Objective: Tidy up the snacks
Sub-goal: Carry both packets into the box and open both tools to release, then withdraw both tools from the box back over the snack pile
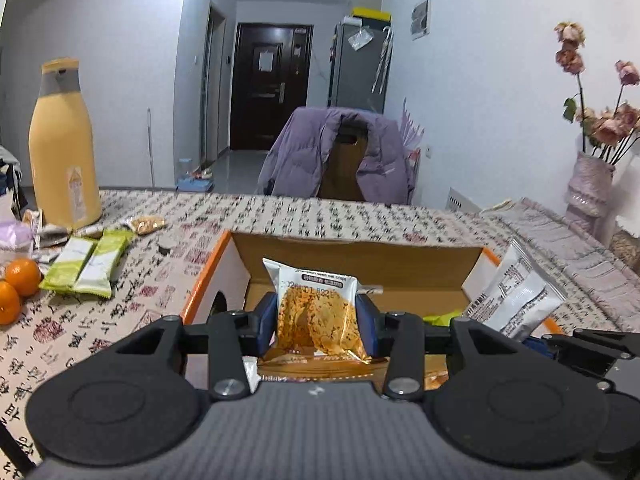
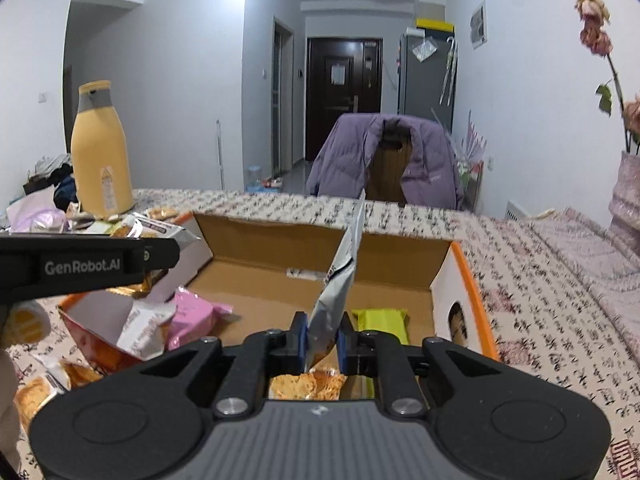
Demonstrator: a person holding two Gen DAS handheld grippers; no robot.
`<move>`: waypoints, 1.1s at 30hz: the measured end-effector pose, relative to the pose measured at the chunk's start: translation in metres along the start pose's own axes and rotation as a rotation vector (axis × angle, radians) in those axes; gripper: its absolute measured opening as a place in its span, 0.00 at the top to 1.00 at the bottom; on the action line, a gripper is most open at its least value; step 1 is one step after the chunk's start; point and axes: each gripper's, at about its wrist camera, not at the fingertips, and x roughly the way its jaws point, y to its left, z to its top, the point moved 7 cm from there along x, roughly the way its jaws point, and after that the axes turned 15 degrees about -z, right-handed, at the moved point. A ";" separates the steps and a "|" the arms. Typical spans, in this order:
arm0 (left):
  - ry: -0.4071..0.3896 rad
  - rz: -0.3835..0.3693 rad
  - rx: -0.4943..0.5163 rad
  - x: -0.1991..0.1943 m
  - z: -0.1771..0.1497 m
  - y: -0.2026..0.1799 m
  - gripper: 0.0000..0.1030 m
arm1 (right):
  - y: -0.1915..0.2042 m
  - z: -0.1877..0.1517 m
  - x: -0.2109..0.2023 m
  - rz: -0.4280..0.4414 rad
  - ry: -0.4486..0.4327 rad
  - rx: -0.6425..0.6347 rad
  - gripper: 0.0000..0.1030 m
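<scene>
Currently, going left to right: tall yellow bottle with grey collar (image 1: 64, 148) stands at the table's far left, with two oranges (image 1: 16, 286) and two green-and-white snack bars (image 1: 86, 266) lying loose near it on the calligraphy-print tablecloth (image 1: 304, 216). Left gripper (image 1: 316, 322) has its blue pads pinching a clear-and-gold crisp packet (image 1: 316, 312) by its sides, packet upright, over the near end of the open cardboard box with orange-edged white walls (image 1: 360, 256). Right gripper (image 2: 322, 340) is pressed together on the bottom edge of a silver foil snack pouch (image 2: 340, 276), which sticks up tilted over the box middle. Inside the box I see a lime-green wrapper (image 2: 382, 318) on the floor at right and a pink wrapper (image 2: 192, 318) at left by a heap of opened packets. Step in hand looks like placing both packs in the box. My take: lower each until it nearly touches the floor before releasing, lay them flat, put the pouch in the bare centre, and stagger the two drops so the tools don't clash. Hard to tell: box's near wall is cut off behind both tools, so how deep the packs sit is unclear; pouch print is unreadable; the box's left wall is masked by the left tool's arm in the right view.
</scene>
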 end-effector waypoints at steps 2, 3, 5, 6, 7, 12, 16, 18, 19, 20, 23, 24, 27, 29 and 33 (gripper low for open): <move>0.013 -0.001 -0.006 0.004 -0.003 0.004 0.57 | 0.001 -0.003 0.004 0.002 0.018 -0.006 0.84; 0.017 0.000 -0.010 0.005 -0.004 0.006 0.55 | 0.000 -0.004 0.006 -0.003 0.022 -0.006 0.81; 0.016 -0.010 -0.021 0.005 -0.005 0.008 0.49 | 0.000 -0.005 0.007 -0.001 0.033 0.000 0.61; 0.014 -0.023 -0.028 0.003 -0.005 0.009 0.38 | -0.001 -0.006 0.007 -0.001 0.037 0.005 0.43; 0.008 -0.028 -0.032 0.002 -0.004 0.009 0.23 | -0.002 -0.007 0.006 -0.003 0.038 0.008 0.36; -0.062 -0.031 -0.019 -0.018 0.002 0.008 0.00 | -0.006 -0.009 -0.007 0.000 0.027 0.021 0.00; -0.080 -0.024 -0.014 -0.030 0.005 0.006 0.00 | -0.009 -0.007 -0.023 -0.001 -0.001 0.031 0.00; -0.089 -0.026 -0.008 -0.036 0.005 0.005 0.00 | -0.012 -0.006 -0.030 0.003 -0.011 0.039 0.00; -0.096 -0.025 -0.003 -0.041 0.005 0.003 0.00 | -0.013 -0.006 -0.035 0.006 -0.015 0.045 0.00; -0.101 -0.023 0.001 -0.045 0.005 0.002 0.00 | -0.014 -0.007 -0.039 0.008 -0.019 0.050 0.00; -0.118 -0.028 0.010 -0.060 0.000 -0.001 0.00 | -0.019 -0.009 -0.052 0.015 -0.030 0.057 0.00; -0.121 -0.029 0.011 -0.064 -0.002 -0.001 0.00 | -0.020 -0.011 -0.055 0.015 -0.034 0.059 0.00; -0.125 -0.031 0.014 -0.074 -0.010 -0.002 0.00 | -0.024 -0.018 -0.067 0.022 -0.039 0.066 0.00; -0.113 -0.028 0.012 -0.077 -0.017 -0.002 0.00 | -0.027 -0.024 -0.074 0.017 -0.040 0.063 0.00; -0.096 -0.027 0.007 -0.085 -0.031 0.000 0.00 | -0.032 -0.034 -0.087 0.012 -0.041 0.062 0.00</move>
